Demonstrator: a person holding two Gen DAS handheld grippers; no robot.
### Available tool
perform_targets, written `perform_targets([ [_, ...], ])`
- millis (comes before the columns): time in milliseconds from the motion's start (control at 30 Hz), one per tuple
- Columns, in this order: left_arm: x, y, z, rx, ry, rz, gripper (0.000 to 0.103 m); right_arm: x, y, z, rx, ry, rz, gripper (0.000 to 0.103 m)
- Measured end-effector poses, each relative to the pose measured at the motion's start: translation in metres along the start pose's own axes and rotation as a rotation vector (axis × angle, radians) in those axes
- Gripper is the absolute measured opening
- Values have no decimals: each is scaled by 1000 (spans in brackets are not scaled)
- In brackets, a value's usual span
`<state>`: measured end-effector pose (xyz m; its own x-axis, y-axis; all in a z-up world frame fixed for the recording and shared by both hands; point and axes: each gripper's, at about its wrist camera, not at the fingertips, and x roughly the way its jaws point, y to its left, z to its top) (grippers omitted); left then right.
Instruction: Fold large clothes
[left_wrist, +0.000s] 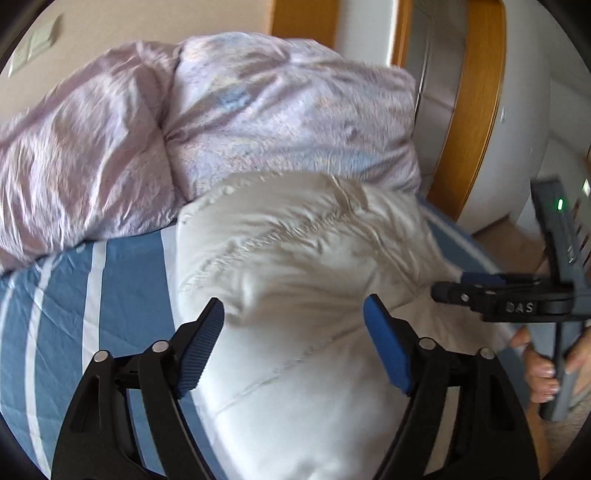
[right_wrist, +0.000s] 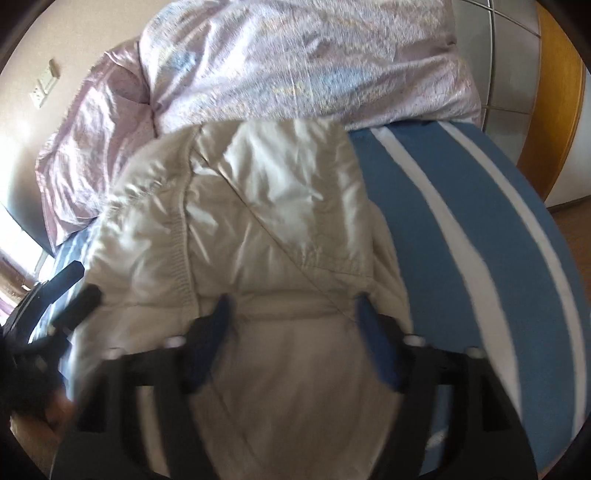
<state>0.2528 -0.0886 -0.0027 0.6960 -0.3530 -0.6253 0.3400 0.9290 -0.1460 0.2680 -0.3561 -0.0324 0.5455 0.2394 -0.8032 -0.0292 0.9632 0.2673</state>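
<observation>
garment: white quilted jacket (left_wrist: 295, 266), bunched on blue-striped bedsheet (left_wrist: 122, 295), just below lilac duvet (left_wrist: 221, 122)
left gripper (left_wrist: 293, 332): jaws apart, over jacket, nothing held
right gripper (right_wrist: 291, 332): jaws apart, over jacket; blurred
right hand (left_wrist: 543, 373): on gripper handle, bed's right edge

**Room and Background Reference**

You are working over a bed (left_wrist: 122, 280) covered in a blue sheet with white stripes. A crumpled lilac duvet (left_wrist: 258, 110) is heaped at its far end, against a beige wall (left_wrist: 147, 22) carrying a pale switch plate (left_wrist: 35, 46). To your right stands a wooden door frame (left_wrist: 476, 107) beside white panels. A tan floor (left_wrist: 517, 236) shows below it. Daylight enters from the left.
</observation>
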Motion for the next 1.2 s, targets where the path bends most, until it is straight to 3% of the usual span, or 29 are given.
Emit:
perform_targets([
  [133, -13, 47, 8, -134, 6, -77, 87, -23, -25, 10, 84, -19, 90, 101],
  [267, 1, 76, 5, -262, 72, -143, 87, -3, -57, 17, 209, 86, 146, 101],
  [467, 24, 80, -9, -310, 163, -203, 87, 35, -82, 13, 324, 208, 276, 101],
  [867, 54, 97, -27, -485, 231, -385, 100, 77, -85, 7, 336, 349, 462, 101],
  [1200, 63, 93, -28, -482, 247, -408, 102, 90, -73, 18, 255, 407, 503, 101],
])
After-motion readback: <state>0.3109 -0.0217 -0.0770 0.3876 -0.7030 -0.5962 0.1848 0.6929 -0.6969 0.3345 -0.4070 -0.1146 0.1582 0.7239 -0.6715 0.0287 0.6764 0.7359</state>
